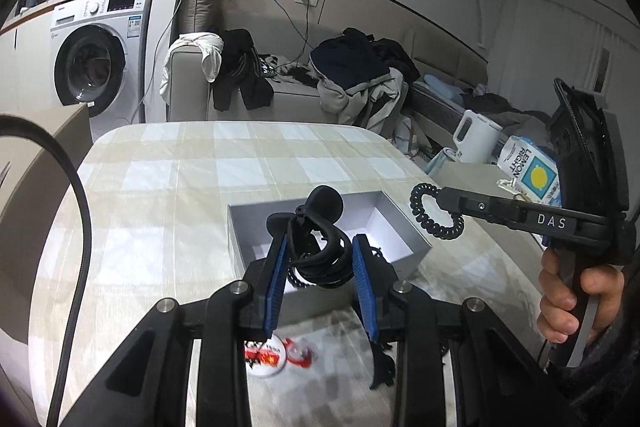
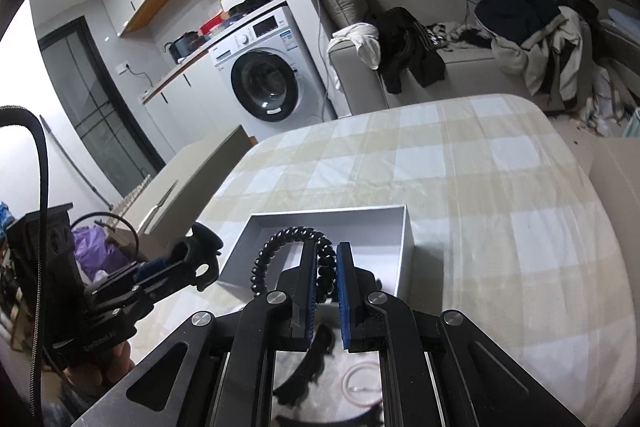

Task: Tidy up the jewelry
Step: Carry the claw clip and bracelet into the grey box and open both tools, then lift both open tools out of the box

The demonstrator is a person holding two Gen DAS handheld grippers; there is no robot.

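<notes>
You've got the left gripper clamped on a black hair claw and the right gripper pinching a black spiral hair tie, both poised over the near edge of the open grey box, ready to drop in.

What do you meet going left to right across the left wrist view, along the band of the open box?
Black cable → black hair claw clip held in the left gripper, in front of the grey open box → black spiral hair tie → right gripper holding it → person's hand.

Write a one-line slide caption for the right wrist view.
Right gripper holds a black spiral hair tie above the open grey box on the checked tablecloth.
</notes>
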